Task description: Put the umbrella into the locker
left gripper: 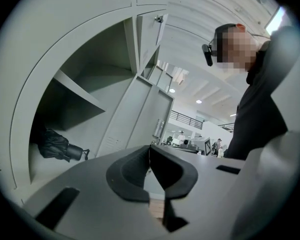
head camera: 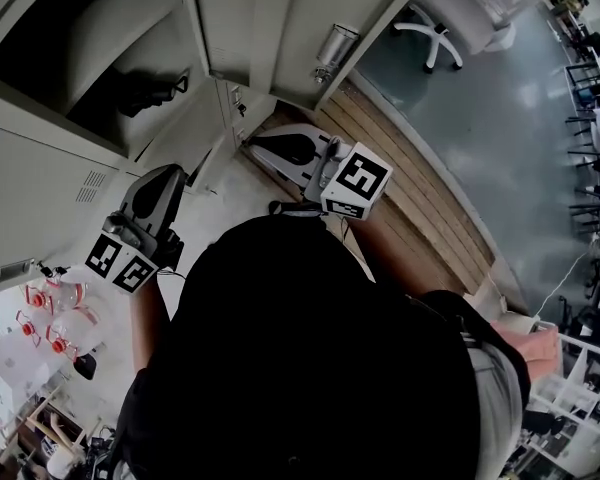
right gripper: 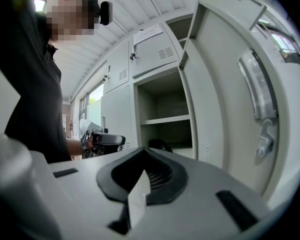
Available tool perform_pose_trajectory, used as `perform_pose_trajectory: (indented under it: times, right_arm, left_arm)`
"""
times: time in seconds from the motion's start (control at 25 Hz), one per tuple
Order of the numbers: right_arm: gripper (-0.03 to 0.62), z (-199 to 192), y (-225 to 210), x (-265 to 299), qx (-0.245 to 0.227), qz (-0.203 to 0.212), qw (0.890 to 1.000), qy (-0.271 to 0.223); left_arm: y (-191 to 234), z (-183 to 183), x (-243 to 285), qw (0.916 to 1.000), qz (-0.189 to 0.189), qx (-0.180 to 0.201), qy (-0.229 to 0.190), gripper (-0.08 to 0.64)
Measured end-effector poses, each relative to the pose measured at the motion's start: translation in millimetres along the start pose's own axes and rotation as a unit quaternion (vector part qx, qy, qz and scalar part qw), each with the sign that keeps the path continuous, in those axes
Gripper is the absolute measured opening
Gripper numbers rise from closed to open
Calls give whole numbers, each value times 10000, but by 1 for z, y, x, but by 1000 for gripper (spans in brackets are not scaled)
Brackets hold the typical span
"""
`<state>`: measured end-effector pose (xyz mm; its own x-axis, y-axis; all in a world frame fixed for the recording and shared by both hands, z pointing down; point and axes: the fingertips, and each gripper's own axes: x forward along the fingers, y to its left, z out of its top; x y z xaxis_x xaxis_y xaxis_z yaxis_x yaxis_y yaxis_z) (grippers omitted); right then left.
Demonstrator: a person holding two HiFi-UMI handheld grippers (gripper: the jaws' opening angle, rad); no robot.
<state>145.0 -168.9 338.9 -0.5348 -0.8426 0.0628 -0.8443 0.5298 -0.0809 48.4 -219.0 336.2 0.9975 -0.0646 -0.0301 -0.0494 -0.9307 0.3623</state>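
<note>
The black folded umbrella [head camera: 145, 93] lies inside the open locker [head camera: 100, 143], on the floor of its lower compartment under a shelf. It shows again in the left gripper view as a dark bundle, the umbrella [left gripper: 57, 146], and in the right gripper view only the top of the umbrella [right gripper: 160, 145] peeks over the jaws. My left gripper [head camera: 165, 180] is in front of the locker, shut and empty, as the left gripper [left gripper: 150, 150] shows from close up. My right gripper [head camera: 272, 148] is to its right near the open door, and the right gripper [right gripper: 146, 153] is shut on nothing.
The locker door [right gripper: 225, 109] stands open at the right with its latch handle [right gripper: 262, 144]. Closed locker doors [right gripper: 150, 49] sit above. A wooden floor strip [head camera: 420, 188], an office chair [head camera: 450, 18] and several red-and-white items [head camera: 55, 318] lie around me.
</note>
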Motion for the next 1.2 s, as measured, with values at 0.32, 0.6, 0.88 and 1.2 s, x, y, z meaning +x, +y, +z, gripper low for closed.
perform_pose_trajectory:
  times: [0.32, 0.6, 0.88, 1.2]
  right_arm:
    - [11, -13, 1, -6, 23, -8, 9999, 103]
    - [9, -29, -4, -23, 261, -238, 9992, 166]
    - [9, -36, -11, -41, 300, -532, 9980, 184]
    - [11, -43, -16, -77, 355, -1012, 9940, 200]
  left_arm:
    - [-4, -33, 24, 9967, -166, 14, 792, 18]
    - [-12, -54, 44, 9943, -315, -17, 1016, 17]
    - [-32, -78, 65, 9882, -787, -132, 1311, 17]
    - [-56, -93, 94, 9816, -1248, -220, 1426, 17]
